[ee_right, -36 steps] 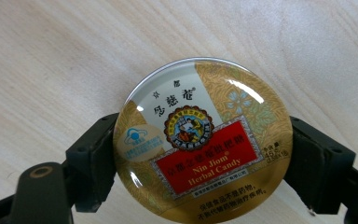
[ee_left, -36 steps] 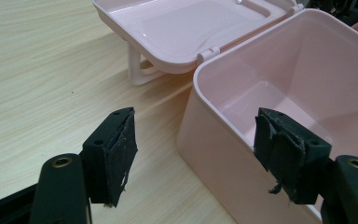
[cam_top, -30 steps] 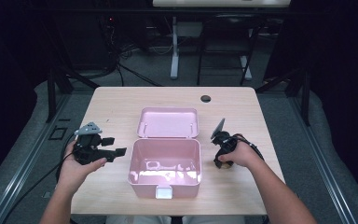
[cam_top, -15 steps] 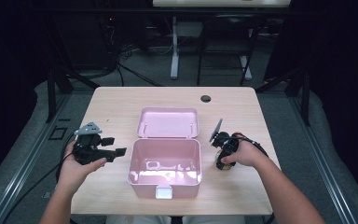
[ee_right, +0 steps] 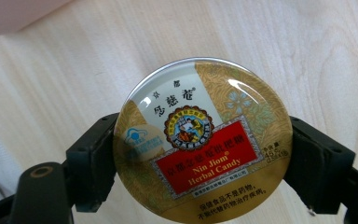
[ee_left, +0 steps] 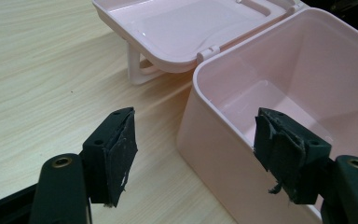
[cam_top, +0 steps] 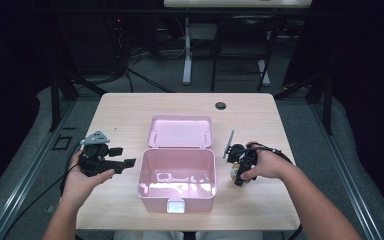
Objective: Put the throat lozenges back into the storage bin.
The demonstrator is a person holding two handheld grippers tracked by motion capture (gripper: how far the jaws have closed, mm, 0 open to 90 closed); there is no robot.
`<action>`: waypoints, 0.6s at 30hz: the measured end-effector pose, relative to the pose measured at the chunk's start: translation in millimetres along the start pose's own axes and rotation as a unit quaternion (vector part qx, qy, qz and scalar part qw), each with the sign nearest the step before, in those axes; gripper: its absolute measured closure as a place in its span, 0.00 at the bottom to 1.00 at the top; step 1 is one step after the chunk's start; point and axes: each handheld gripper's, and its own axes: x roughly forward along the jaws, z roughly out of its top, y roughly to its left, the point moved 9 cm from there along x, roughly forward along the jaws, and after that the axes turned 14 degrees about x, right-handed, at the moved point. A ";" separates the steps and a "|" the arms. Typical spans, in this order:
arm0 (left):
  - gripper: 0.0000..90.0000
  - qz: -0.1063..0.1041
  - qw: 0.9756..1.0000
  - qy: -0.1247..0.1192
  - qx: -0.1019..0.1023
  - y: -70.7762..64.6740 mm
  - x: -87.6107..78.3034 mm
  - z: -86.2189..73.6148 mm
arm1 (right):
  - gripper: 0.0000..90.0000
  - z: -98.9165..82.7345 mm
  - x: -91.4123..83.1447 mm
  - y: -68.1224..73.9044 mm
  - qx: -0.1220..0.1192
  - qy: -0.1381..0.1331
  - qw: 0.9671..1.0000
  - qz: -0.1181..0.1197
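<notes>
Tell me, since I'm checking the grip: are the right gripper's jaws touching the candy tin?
Touching. In the right gripper view, the right gripper has one black jaw pressed against each side of the round candy tin, with no gap visible at either edge.

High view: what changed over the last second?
The right hand-held gripper, shut on the candy tin, dropped slightly toward the table's near edge, beside the pink box. The left hand-held gripper, open, stayed beside the box. Box and its open lid unchanged.
</notes>
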 end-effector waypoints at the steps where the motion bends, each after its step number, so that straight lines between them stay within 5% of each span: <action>1: 0.33 0.000 1.000 0.000 0.000 0.1 0.0 -0.1 | 0.22 -0.3 -2.1 1.2 -0.006 0.001 1.000 -0.001; 18: 0.33 -0.001 1.000 0.000 -0.001 0.8 -0.1 -0.8 | 0.22 -1.2 -33.1 27.0 -0.081 0.003 0.997 0.002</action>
